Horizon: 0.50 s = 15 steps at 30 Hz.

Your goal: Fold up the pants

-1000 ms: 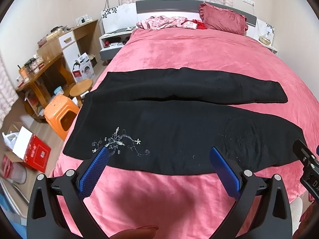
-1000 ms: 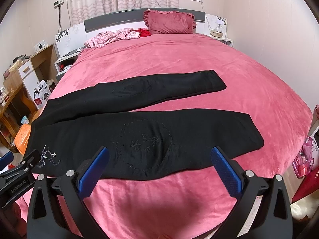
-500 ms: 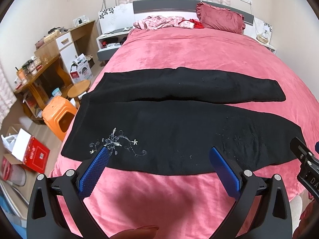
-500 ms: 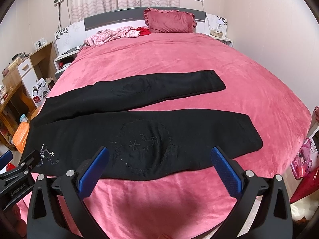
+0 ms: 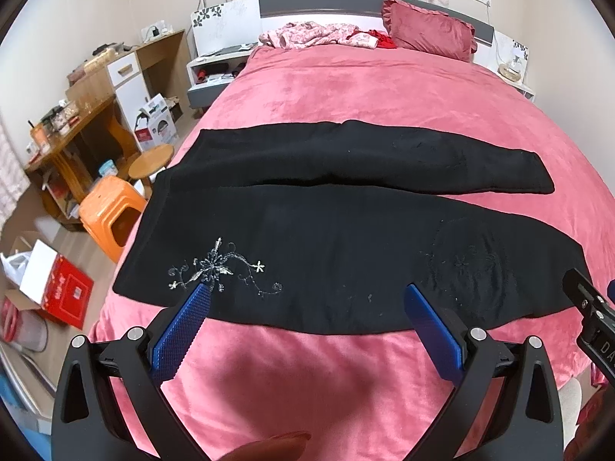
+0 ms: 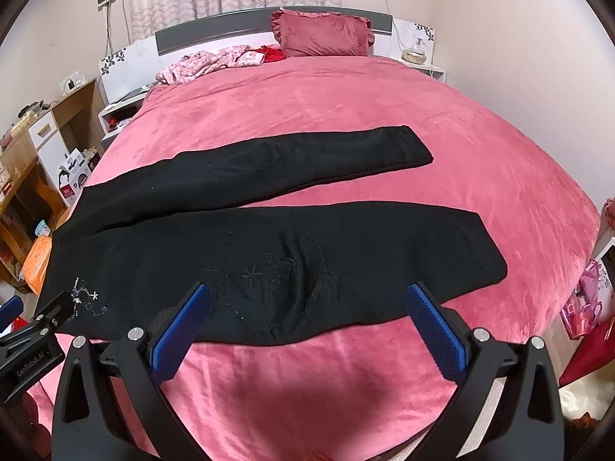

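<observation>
Black pants [image 5: 330, 246] lie flat across the pink bed [image 5: 384, 92], waist at the left, both legs spread out to the right. They also show in the right wrist view [image 6: 269, 246]. Silver embroidery [image 5: 219, 269] sits near the waist on the near leg. My left gripper [image 5: 305, 294] is open and empty, hovering over the near edge of the pants by the embroidery. My right gripper [image 6: 307, 294] is open and empty, over the near leg's middle. Each gripper's body shows at the edge of the other's view.
A red pillow [image 5: 430, 32] and crumpled pink clothes [image 5: 319, 34] lie at the headboard. Left of the bed stand an orange stool [image 5: 109, 217], a round wooden stool [image 5: 150, 157], a desk [image 5: 77, 123] and a red box [image 5: 63, 290] on the floor.
Both grippers have drifted slightly, so the pants sit a little lower and nearer in both views. The jaws stay open and the pants have not moved.
</observation>
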Tool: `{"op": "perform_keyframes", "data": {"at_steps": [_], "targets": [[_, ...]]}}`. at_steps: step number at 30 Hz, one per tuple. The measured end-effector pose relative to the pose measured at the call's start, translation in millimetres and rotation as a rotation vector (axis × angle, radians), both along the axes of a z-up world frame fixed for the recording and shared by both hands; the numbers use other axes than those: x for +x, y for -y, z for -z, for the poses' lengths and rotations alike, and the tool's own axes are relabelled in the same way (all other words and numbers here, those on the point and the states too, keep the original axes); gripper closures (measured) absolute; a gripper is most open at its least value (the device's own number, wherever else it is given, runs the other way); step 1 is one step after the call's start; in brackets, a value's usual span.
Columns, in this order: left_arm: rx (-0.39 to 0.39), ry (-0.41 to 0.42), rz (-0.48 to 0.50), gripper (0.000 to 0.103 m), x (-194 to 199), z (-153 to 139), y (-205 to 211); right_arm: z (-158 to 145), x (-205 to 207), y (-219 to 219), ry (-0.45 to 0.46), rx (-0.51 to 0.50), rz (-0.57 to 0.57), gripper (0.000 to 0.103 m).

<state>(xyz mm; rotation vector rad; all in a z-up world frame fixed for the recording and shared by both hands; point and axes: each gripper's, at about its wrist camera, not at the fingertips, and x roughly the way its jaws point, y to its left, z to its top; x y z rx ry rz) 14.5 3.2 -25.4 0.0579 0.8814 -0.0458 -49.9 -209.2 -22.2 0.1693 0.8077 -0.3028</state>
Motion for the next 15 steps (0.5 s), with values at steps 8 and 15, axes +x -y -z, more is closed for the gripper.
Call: {"op": "perform_keyframes", "data": {"at_steps": [8, 15], "targets": [[-0.299, -0.24, 0.065, 0.003, 28, 45, -34, 26, 5, 17, -0.028, 0.131, -0.034, 0.002], [-0.473, -0.304, -0.143, 0.003, 39, 103, -107, 85, 4, 78, -0.139, 0.379, 0.072, 0.002]]}}
